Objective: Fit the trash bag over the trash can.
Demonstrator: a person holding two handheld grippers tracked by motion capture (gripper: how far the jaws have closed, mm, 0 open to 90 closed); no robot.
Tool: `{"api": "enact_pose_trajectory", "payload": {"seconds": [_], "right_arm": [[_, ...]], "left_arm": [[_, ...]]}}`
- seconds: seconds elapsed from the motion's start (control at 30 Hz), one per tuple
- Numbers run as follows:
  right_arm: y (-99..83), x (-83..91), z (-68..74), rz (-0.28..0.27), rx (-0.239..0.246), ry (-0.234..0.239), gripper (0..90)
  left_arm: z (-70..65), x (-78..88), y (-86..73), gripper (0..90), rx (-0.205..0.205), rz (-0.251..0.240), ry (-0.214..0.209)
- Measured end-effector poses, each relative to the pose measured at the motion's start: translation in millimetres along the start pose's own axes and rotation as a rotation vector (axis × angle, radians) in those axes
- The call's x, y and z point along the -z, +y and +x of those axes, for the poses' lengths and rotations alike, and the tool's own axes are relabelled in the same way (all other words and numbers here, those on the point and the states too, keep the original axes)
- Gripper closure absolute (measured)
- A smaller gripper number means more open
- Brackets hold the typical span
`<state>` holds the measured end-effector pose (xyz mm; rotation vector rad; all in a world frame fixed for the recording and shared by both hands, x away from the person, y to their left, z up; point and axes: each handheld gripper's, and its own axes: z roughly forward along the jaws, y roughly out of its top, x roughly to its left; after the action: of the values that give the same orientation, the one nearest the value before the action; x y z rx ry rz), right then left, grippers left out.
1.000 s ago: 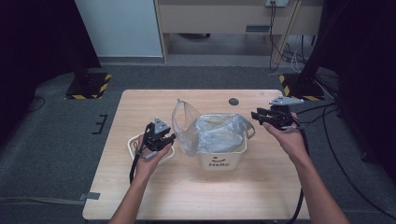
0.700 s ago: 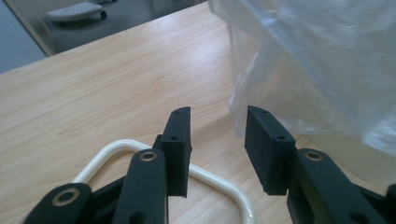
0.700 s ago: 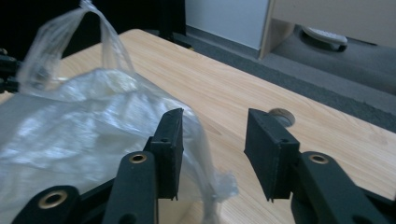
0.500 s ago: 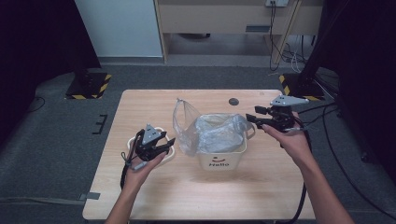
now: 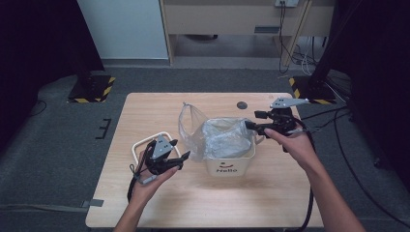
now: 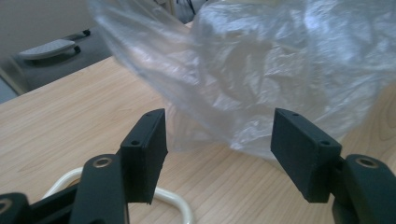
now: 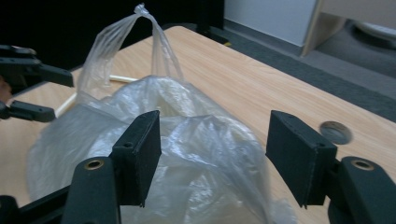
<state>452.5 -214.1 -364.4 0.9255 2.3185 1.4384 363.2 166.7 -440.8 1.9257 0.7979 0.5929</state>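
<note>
I log: bag [image 5: 220, 137] of thin clear plastic, crinkled and glossy; bin [image 5: 231, 165] smooth cream plastic; table [image 5: 159, 203] pale matt wood grain; gripper pads [image 6: 145, 149] matt black.

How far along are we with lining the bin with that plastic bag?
Done, apparently: the clear plastic bag sits in the white bin, draped over its rim, one loose flap sticking up at the left. In hand: nothing; the left gripper and right gripper have just been opening, jaws apart and off the plastic. Left, probably: tucking that flap down. The white frame lies unused beside the bin.
</note>
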Motion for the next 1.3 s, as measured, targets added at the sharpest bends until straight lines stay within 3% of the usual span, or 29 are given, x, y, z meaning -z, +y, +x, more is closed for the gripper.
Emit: {"api": "enact_pose_trajectory", "payload": {"seconds": [0.33, 0.37, 0.57, 0.67, 0.8, 1.03, 1.3], "right_arm": [[-4.5, -18.8, -7.8, 0.053, -0.016, 0.031, 29.9], [-4.6, -21.2, -8.6, 0.055, -0.015, 0.031, 29.7], [-0.4, -29.4, -9.4, 0.031, -0.037, 0.046, 29.3], [0.9, -32.4, -8.8, 0.050, -0.029, 0.044, 31.7], [-2.4, -34.4, -5.5, 0.089, -0.008, 0.069, 49.9], [-12.3, -17.5, 3.5, 0.082, 0.041, 0.084, 82.9], [-17.8, -0.5, 12.8, 0.057, 0.065, 0.101, 88.0]], "left_arm": [[0.0, -14.5, 0.2, 31.6, 0.005, 0.023, -0.026], [-1.0, -14.7, -0.8, 31.0, 0.023, 0.045, -0.023], [-0.7, -19.1, -4.1, 30.5, 0.013, 0.061, -0.029], [-1.5, -20.0, -4.5, 30.5, 0.010, 0.063, -0.033], [-2.7, -20.4, -4.1, 30.2, 0.012, 0.054, -0.036], [-5.2, -21.9, -2.7, 30.2, 0.007, 0.044, -0.050], [-10.4, -22.4, -1.0, 31.3, 0.001, 0.023, -0.096]]}}
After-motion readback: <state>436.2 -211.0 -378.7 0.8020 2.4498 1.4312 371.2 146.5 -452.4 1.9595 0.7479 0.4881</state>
